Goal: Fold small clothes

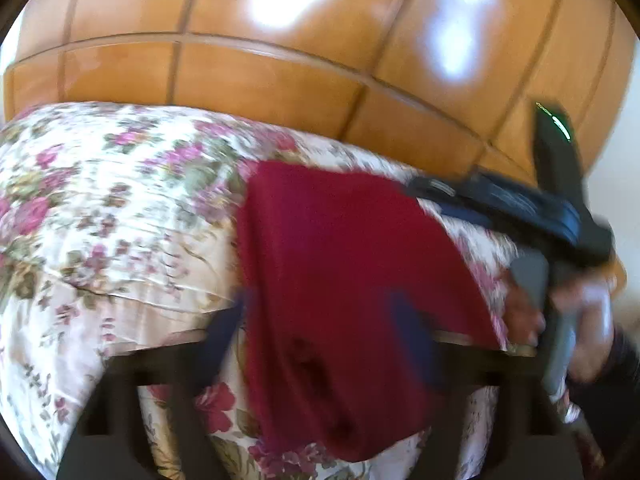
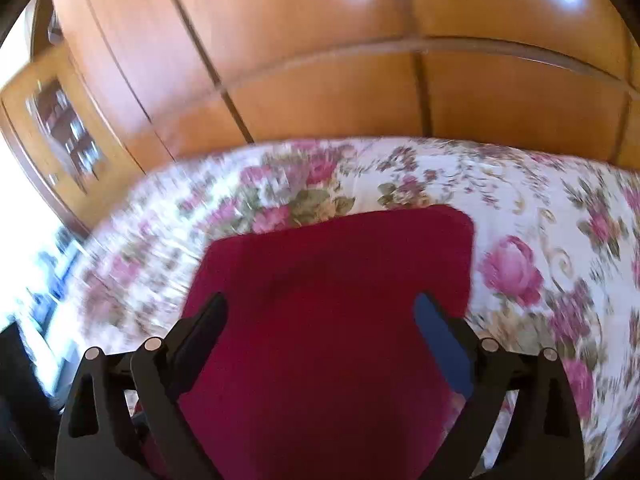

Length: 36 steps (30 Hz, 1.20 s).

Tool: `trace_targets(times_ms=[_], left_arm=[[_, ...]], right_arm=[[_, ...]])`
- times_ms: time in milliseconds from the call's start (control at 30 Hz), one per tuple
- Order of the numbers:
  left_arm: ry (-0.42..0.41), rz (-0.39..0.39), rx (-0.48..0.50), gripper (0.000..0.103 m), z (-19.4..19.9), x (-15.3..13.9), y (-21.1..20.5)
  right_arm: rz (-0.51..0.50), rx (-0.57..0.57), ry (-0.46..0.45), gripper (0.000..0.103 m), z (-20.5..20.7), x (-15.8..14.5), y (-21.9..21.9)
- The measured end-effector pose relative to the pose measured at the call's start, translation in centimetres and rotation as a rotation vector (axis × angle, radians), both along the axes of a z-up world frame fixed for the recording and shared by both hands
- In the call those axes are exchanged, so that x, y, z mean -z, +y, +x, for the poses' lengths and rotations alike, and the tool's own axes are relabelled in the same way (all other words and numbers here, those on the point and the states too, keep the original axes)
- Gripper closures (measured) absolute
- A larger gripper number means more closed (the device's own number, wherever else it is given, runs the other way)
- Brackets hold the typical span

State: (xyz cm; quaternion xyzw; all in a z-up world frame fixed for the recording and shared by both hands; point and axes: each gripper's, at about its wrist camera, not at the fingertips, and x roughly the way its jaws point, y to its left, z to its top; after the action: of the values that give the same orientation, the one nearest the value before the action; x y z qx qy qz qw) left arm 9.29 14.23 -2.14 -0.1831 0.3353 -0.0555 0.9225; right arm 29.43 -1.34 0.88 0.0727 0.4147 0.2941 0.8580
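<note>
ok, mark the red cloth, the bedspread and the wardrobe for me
red cloth (image 2: pixel 340 280): right wrist view, middle of the flat folded panel.
bedspread (image 1: pixel 100 200): left wrist view, bare floral patch left of the cloth.
wardrobe (image 2: pixel 320 92): right wrist view, lower wooden door panel.

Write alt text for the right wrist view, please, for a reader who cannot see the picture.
A dark red garment lies flat on a floral bedspread, seen between the two wide-open black fingers of the right gripper, which do not press on it. Behind the bed stands a glossy wooden wardrobe. The picture is blurred at the edges.
</note>
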Motion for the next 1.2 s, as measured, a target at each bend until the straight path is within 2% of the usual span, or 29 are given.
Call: trace_targets(times_ms=[100, 200, 267, 300, 333, 367, 400, 500, 533, 567, 633, 733, 867, 967, 1100, 1200], left_arm=[[0.021, -0.058, -0.02, 0.019, 0.8, -0.1, 1.1], [0.077, -0.068, -0.005, 0.019, 2.3, 0.9, 1.4], [0.131, -0.066, 0.013, 0.019, 3.5, 2.1, 1.4], [0.165, -0.082, 0.024, 0.025, 4.1, 3.0, 1.6], [0.191, -0.117, 0.041, 0.03, 4.3, 3.8, 1.8], [0.203, -0.161, 0.05, 0.03, 4.5, 4.6, 2.1], [0.206, -0.23, 0.059, 0.031, 4.6, 5.6, 2.9], [0.196, -0.401, 0.085, 0.042, 4.8, 7.4, 4.5], [0.19, -0.408, 0.089, 0.047, 4.9, 7.5, 4.5], [0.179, -0.403, 0.103, 0.049, 4.8, 7.5, 4.3], [0.163, -0.405, 0.132, 0.057, 4.6, 7.2, 4.0], [0.146, -0.445, 0.157, 0.06, 4.6, 6.9, 3.9], [0.135, -0.462, 0.184, 0.06, 4.5, 5.6, 2.8], [0.116, -0.455, 0.239, 0.06, 5.1, 4.2, 0.6], [0.104, -0.442, 0.346, 0.06, 8.3, 2.1, -5.3], [0.085, -0.388, 0.442, 0.06, 11.7, -0.3, -11.7]], right_arm=[[0.092, 0.014, 0.064, 0.007, -1.0, 0.7, -3.3], [0.137, 0.048, 0.159, 0.009, -1.6, 3.4, -6.2], [0.183, 0.047, 0.224, 0.021, -1.8, 5.1, -7.1], [0.223, 0.023, 0.259, 0.028, -2.0, 5.9, -7.3], [0.247, 0.011, 0.27, 0.032, -2.1, 6.2, -7.3], [0.287, -0.012, 0.284, 0.033, -2.2, 6.6, -7.1], [0.309, -0.025, 0.294, 0.033, -2.1, 6.9, -6.8], [0.351, -0.026, 0.332, 0.032, -1.2, 7.9, -5.9], [0.357, -0.021, 0.342, 0.032, -0.9, 8.2, -5.6], [0.35, -0.023, 0.336, 0.032, -0.8, 8.3, -5.3], [0.325, -0.029, 0.32, 0.048, -1.1, 7.9, -4.9], [0.298, -0.031, 0.289, 0.06, -2.0, 6.6, -5.3], [0.278, -0.03, 0.211, 0.062, -4.3, 4.1, -6.1], [0.289, 0.004, 0.149, 0.062, -5.5, 1.9, -8.4], [0.278, 0.079, 0.065, 0.062, -6.6, -0.5, -13.2], [0.266, 0.182, 0.009, 0.062, -7.0, -2.1, -18.6]])
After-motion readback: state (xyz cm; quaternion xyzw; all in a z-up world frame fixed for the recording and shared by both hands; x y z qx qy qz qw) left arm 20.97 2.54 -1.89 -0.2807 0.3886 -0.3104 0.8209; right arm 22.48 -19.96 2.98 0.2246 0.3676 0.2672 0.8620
